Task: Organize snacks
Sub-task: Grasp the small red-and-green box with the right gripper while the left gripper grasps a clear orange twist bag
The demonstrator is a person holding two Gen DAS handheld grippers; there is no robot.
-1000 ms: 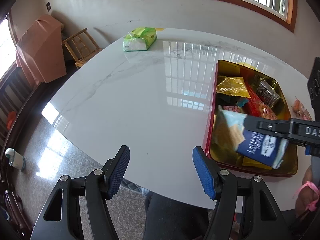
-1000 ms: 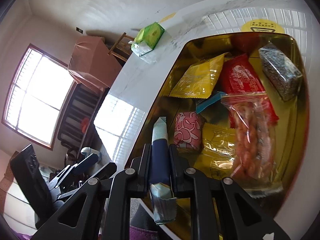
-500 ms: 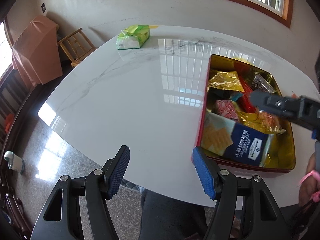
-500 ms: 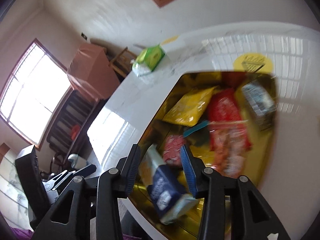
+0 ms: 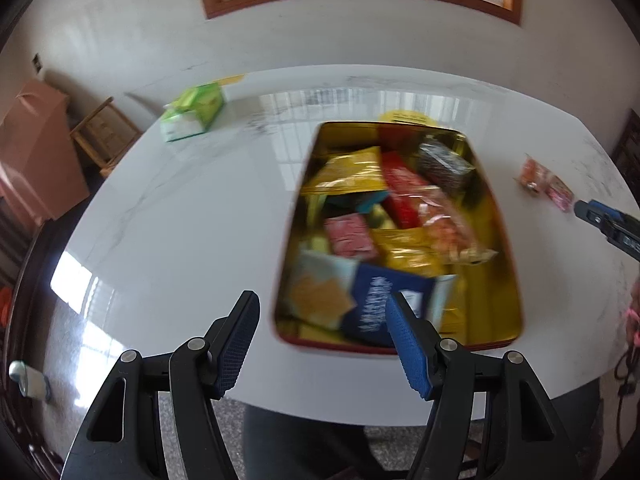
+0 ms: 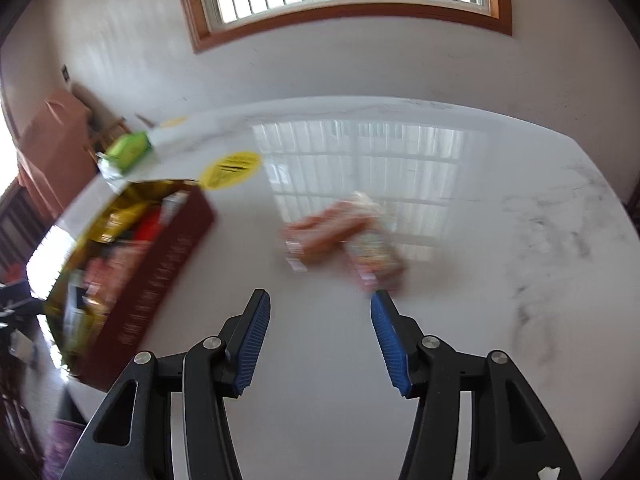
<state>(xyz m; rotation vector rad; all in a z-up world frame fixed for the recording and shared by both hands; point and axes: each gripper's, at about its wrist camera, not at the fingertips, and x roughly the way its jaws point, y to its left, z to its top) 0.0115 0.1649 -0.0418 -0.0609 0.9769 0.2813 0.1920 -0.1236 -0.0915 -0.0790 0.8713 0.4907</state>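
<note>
The right hand-held gripper point(image 6: 320, 334) had let go of the blue snack packet point(image 5: 384, 308), which a second before was pinched upright between its pads; the packet now lay flat at the near end of the red-and-gold tin point(image 5: 516, 280), atop the other snacks there. Its jaws stood wide apart and empty, and the view had swung away from the tin toward two loose packets point(image 6: 344, 236) lying on the tabletop point(image 6: 480, 240), one orange-pink and one patterned, touching or overlapping each other, though blur hid the details. In the left wrist view the same pair point(image 5: 544, 182) sat well to the right of the tin, with the right gripper's tip just beside them. The left hand-held gripper point(image 5: 320, 344) hung with jaws apart and empty over the near edge of the tabletop, now facing the tin more squarely. One packet seemed stowed, and the two loose ones looked like the next to collect.
</note>
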